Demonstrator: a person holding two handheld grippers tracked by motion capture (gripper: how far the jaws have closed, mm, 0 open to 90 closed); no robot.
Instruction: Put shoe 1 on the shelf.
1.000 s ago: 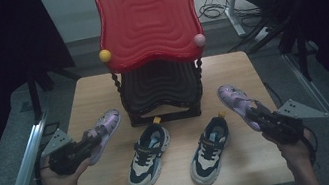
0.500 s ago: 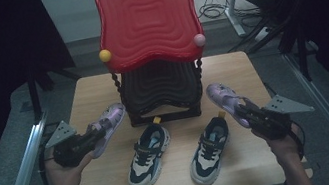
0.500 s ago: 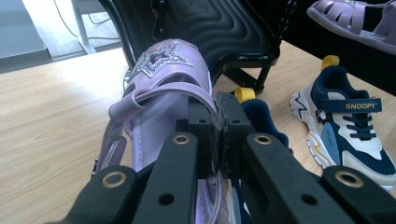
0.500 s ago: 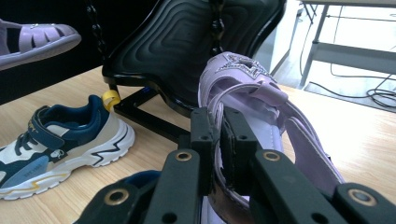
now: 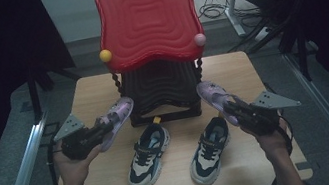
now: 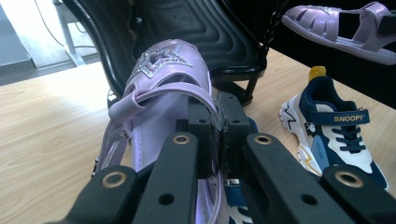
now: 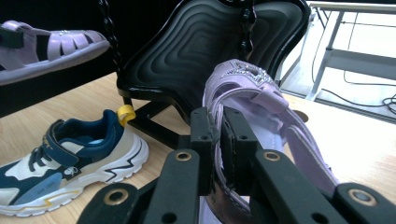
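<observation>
The left tool (image 5: 89, 135) is clamped on the side edge of a purple sandal (image 5: 115, 121), which it holds off the counter (image 5: 91, 92) just left of the black and red chair (image 5: 161, 88), toe pointing toward it. The right tool (image 5: 240, 110) grips the matching sandal (image 5: 214, 95) the same way on the chair's right side. Two navy and white sneakers (image 5: 149, 156) lie side by side on the counter between the hands, in front of the chair.

chair (image 5: 160, 80) at back middle of bench (image 5: 234, 68), two sneakers (image 5: 149, 156) side by side before it, left sandal (image 5: 115, 121) and right sandal (image 5: 214, 95) flanking chair, held above bench
</observation>
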